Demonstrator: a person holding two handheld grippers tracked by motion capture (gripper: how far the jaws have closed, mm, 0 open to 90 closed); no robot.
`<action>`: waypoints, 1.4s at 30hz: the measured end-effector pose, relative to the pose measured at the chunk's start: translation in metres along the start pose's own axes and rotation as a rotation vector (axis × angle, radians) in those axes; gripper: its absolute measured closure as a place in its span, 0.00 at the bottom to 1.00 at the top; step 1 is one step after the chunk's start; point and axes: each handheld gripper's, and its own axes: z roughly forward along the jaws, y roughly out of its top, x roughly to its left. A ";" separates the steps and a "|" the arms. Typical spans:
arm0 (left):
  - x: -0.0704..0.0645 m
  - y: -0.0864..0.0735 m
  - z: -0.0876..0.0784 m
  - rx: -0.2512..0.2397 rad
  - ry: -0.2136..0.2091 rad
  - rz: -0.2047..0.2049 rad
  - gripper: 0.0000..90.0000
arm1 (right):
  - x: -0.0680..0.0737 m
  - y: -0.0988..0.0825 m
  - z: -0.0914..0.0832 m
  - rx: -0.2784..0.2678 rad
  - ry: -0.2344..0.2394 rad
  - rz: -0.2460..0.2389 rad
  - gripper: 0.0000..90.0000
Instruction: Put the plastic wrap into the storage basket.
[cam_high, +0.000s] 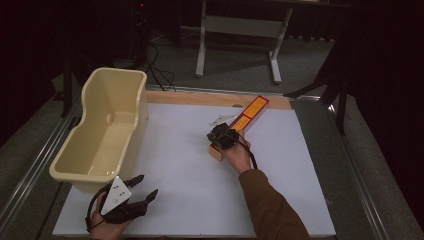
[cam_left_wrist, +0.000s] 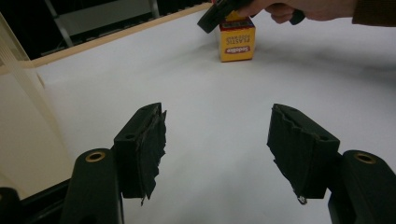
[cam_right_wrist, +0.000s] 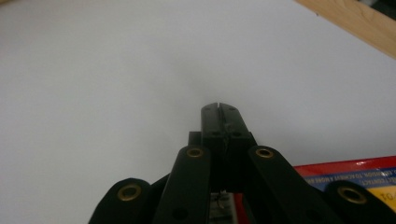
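**Here: closed right gripper poised over a long box, bin waiting at left**

Here the right gripper (cam_high: 221, 136) is seen at the centre of the high view, held just above the near end of a long yellow-and-red box (cam_high: 248, 116) that lies diagonally on the white table sheet (cam_high: 190, 200), its far end reaching toward the wooden edge strip (cam_high: 200, 98) in the upper middle of the frame. In the right gripper view the two black jaws are pressed together with nothing between them, and a red-edged corner of the box (cam_right_wrist: 355, 172) is visible at the lower right, beside the jaws rather than within them. The box is thus judged not yet grasped; whether it is touched cannot be told. The left gripper (cam_high: 131, 196) rests at the lower left of the high view, near the front wall of the cream plastic bin (cam_high: 107, 131); in the left gripper view its jaws stand wide apart and empty, with the box end (cam_left_wrist: 236, 43) at the upper middle. The step in hand is judged to be an approach to the box. For a grasp, the right jaws would first have to be opened and lowered astride the narrow body of the box.
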 end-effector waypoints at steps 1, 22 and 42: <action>0.000 0.000 0.000 0.000 -0.001 0.000 0.40 | 0.000 0.001 0.002 0.010 -0.007 0.000 1.00; 0.000 -0.001 -0.002 -0.002 0.012 -0.002 0.40 | 0.000 -0.032 -0.030 0.238 -0.083 -0.058 1.00; 0.001 -0.001 0.001 0.001 0.023 -0.007 0.39 | -0.066 -0.105 -0.120 -0.015 -0.126 0.053 0.67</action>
